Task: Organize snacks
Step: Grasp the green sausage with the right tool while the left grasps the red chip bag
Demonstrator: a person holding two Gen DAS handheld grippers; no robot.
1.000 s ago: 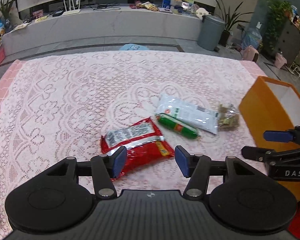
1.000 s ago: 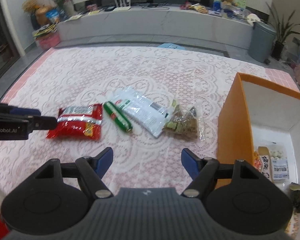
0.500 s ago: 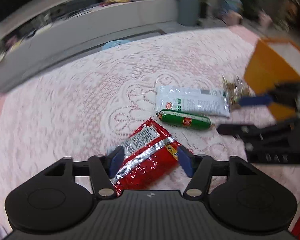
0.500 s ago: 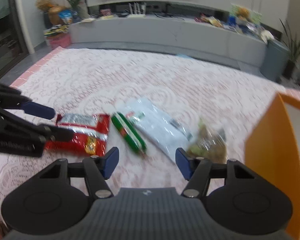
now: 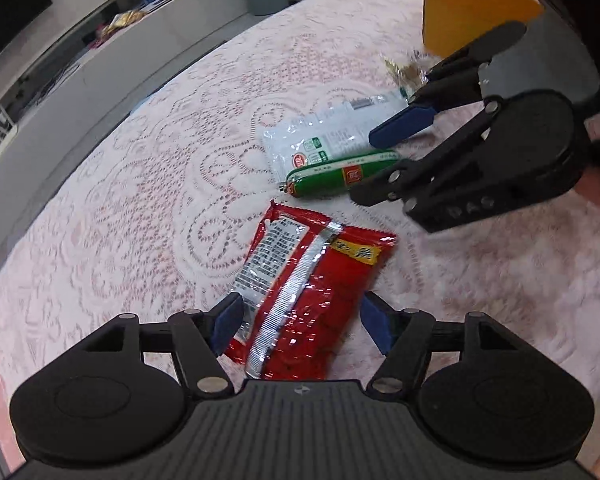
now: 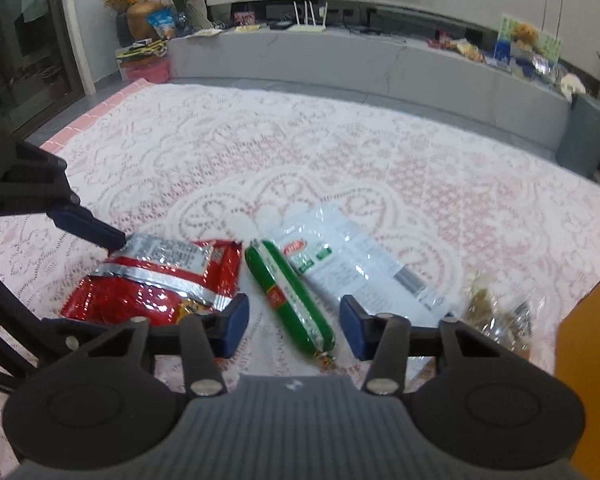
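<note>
Both grippers spread wide — the left gripper (image 5: 298, 322) straddles the red packet (image 5: 300, 292), the right gripper (image 6: 294, 330) brackets the green sausage (image 6: 290, 298) — so crowded tips may collide or nudge neighbouring snacks.

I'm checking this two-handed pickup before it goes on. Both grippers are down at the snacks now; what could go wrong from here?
The left gripper straddles the red packet open; the slick foil may buckle or slip when squeezed. The right gripper is open over the green sausage, which lies slanted between its pads and could roll out. The packet and sausage lie side by side, so the grippers may bump.
</note>
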